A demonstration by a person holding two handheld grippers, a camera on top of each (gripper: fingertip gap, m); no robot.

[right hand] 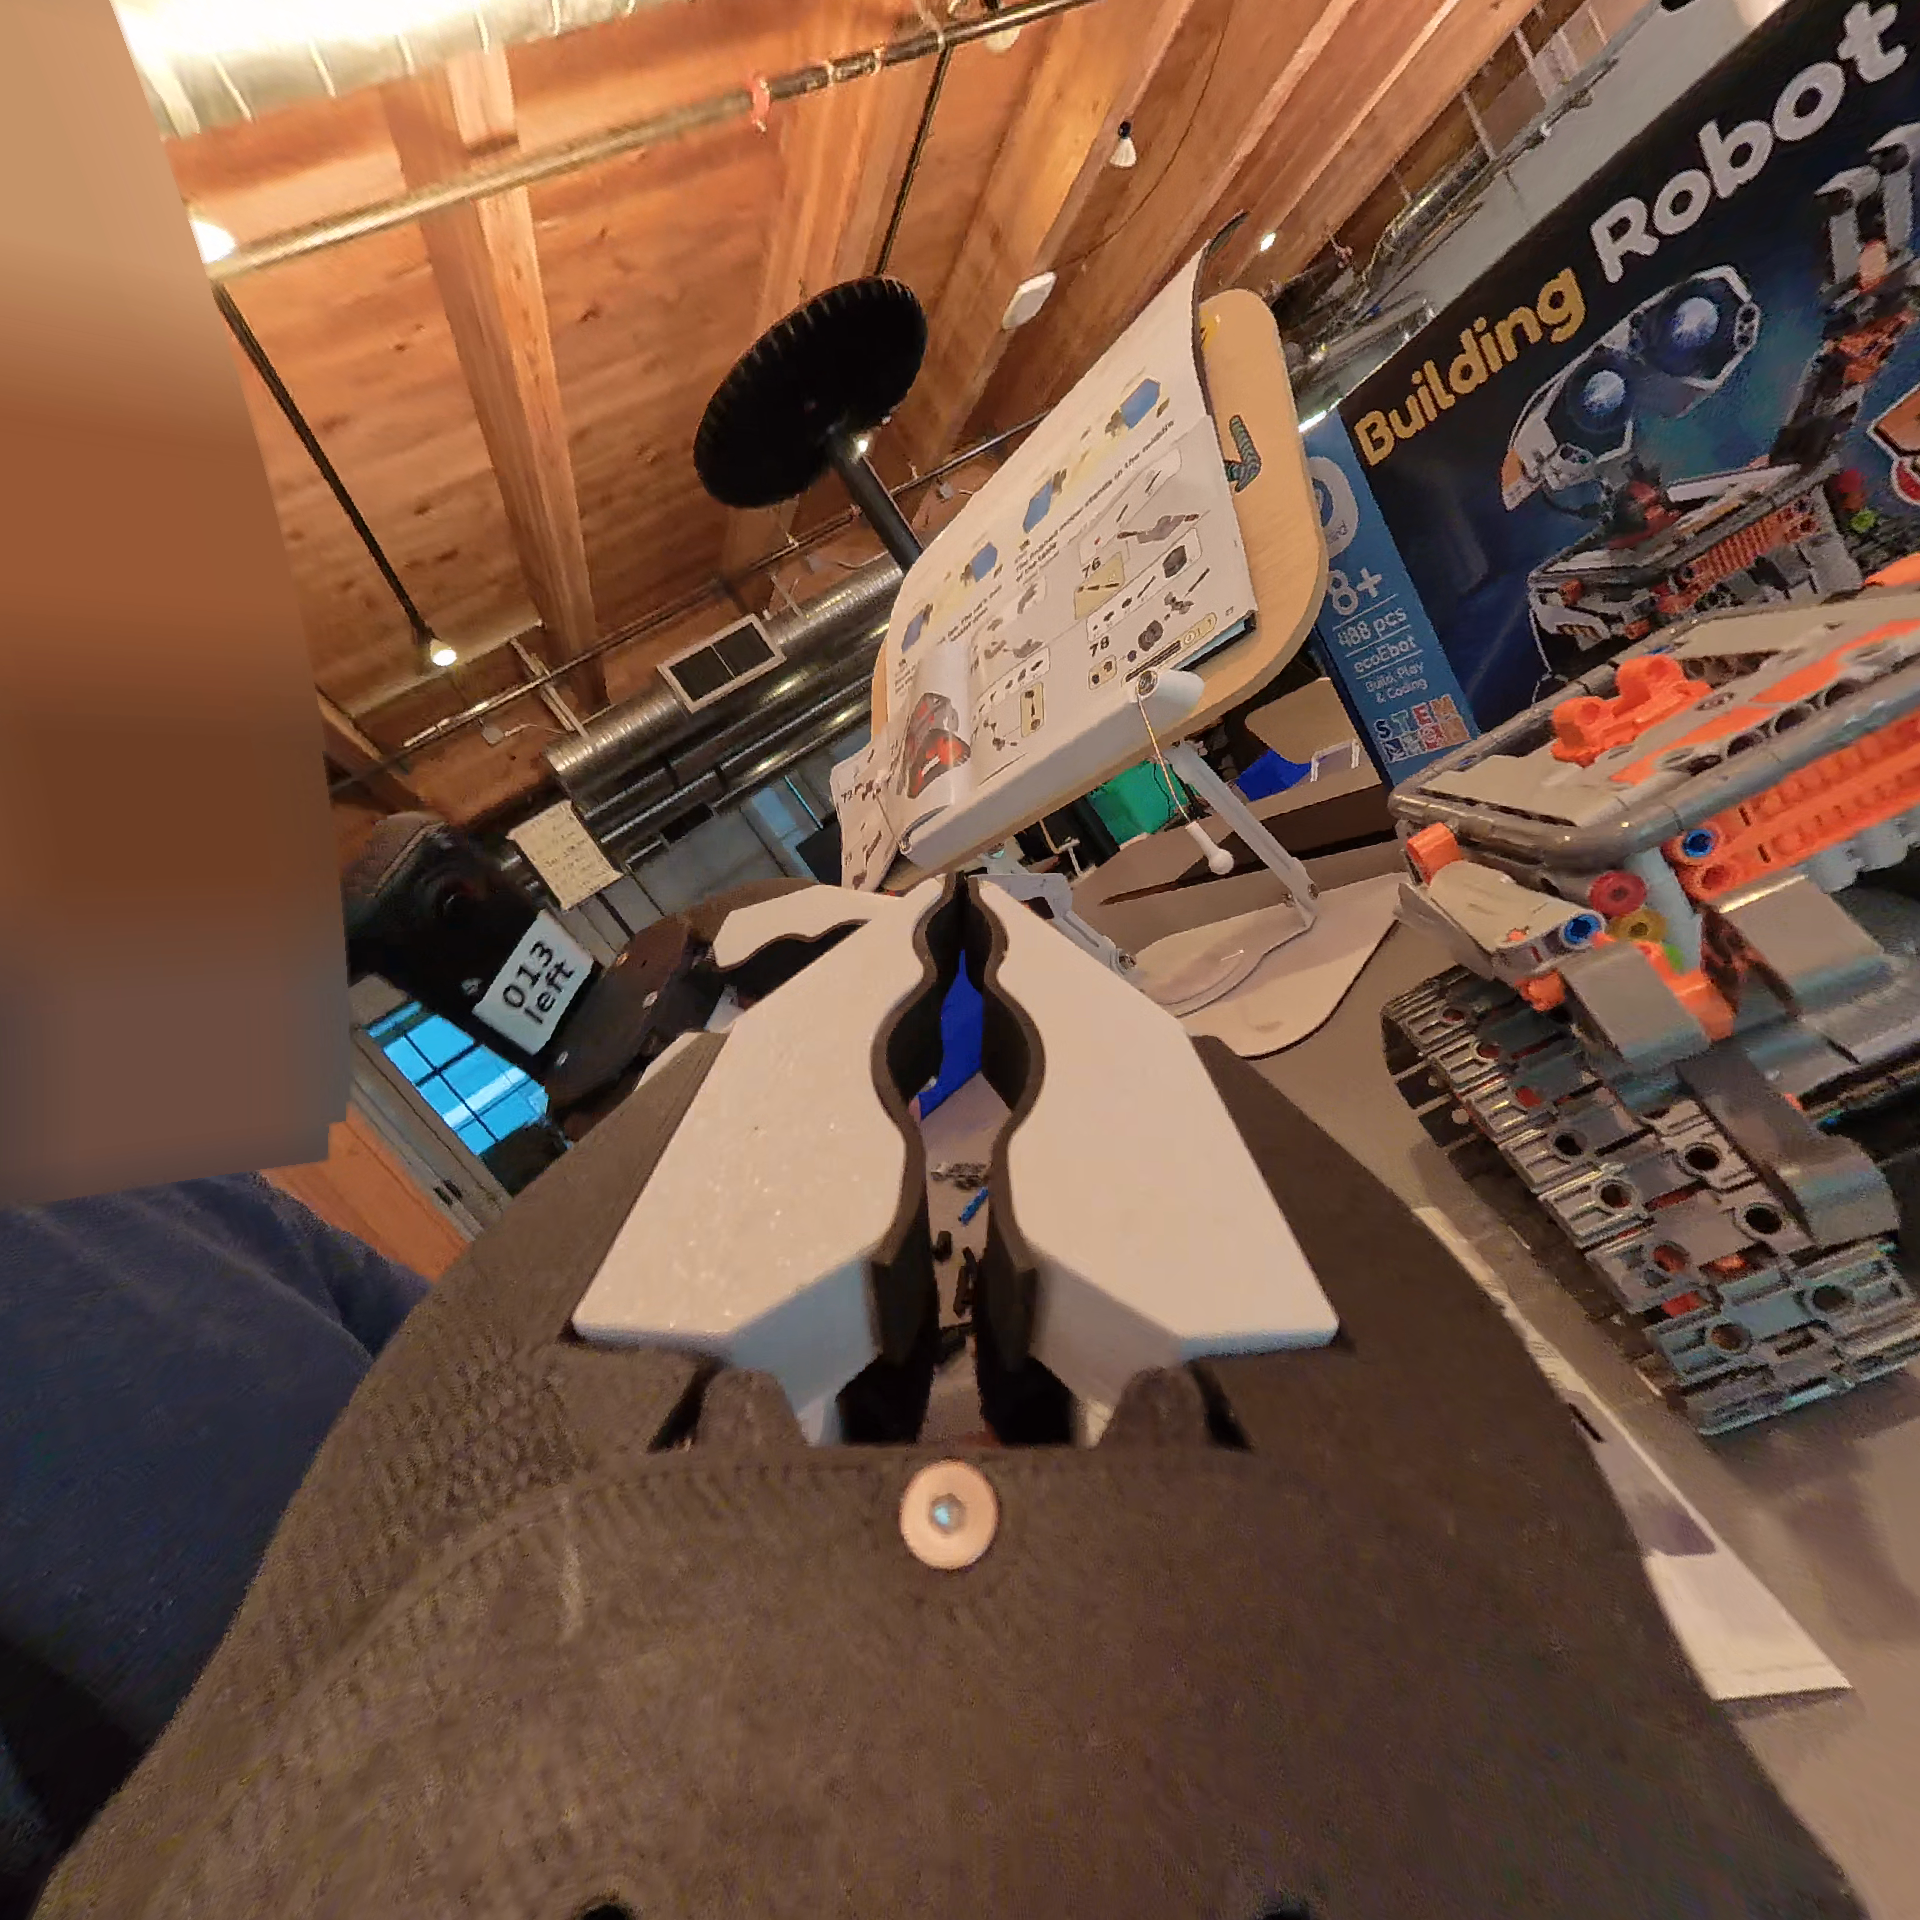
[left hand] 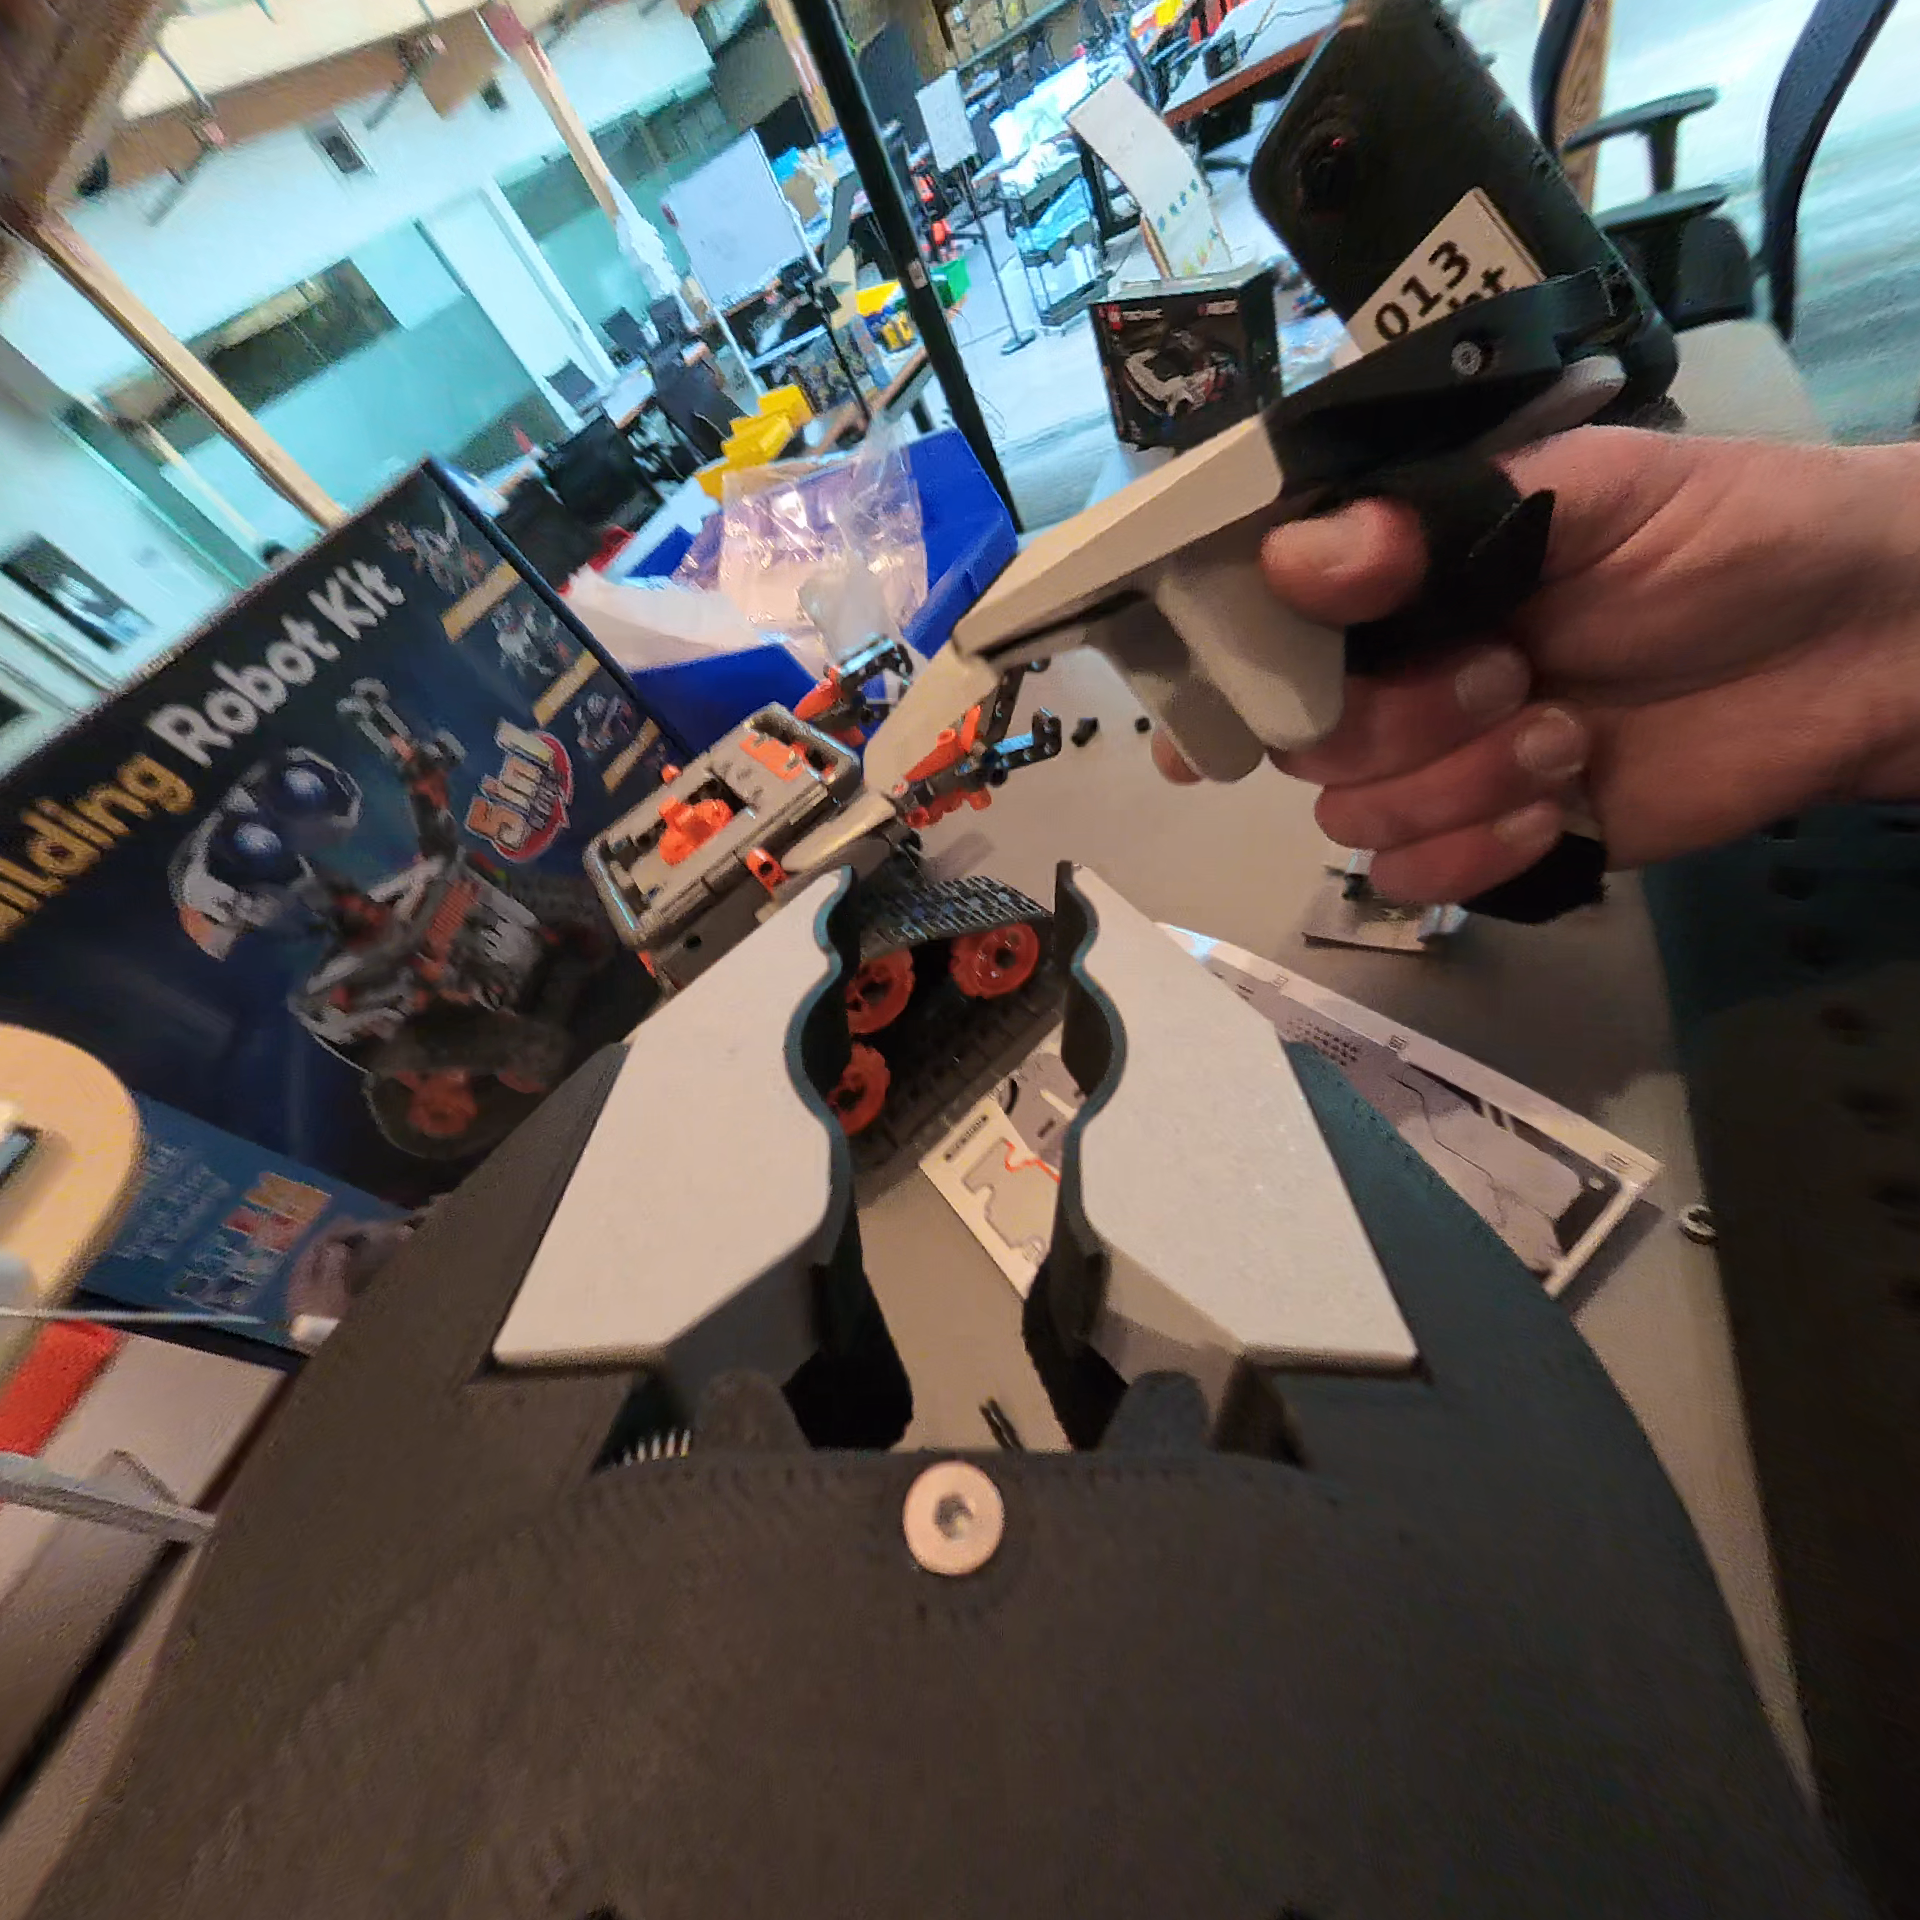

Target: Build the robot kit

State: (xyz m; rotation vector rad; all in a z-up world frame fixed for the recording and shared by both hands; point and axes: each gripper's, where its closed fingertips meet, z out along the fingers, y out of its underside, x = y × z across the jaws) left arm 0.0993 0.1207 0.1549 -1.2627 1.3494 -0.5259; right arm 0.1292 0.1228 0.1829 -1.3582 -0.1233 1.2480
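Observation:
A grey and orange tracked robot model [left hand: 727, 821] stands on the grey table [left hand: 1195, 862]. My left gripper [left hand: 954, 894] is open and empty; the model's track and orange wheels [left hand: 992, 956] show through the gap, just beyond the tips. A hand [left hand: 1662, 644] holds my right gripper [left hand: 878, 821], whose tips lie against the top of the model. In the right wrist view my right gripper [right hand: 961, 885] is shut with nothing seen between its tips, and the model [right hand: 1662, 935] stands to the right. The left gripper's fingers [right hand: 800, 920] show at the left.
A dark blue kit box [left hand: 312, 831] stands behind the model. An open instruction booklet [right hand: 1091, 582] rests on a stand. A paper sheet [left hand: 1403, 1122] lies on the table. A blue bin [left hand: 956, 551] with a plastic bag [left hand: 821, 540], a black pole [left hand: 894, 239] and small loose parts [left hand: 1081, 730] lie beyond. The gap from one gripper's tips to the other's is roughly 5 centimetres.

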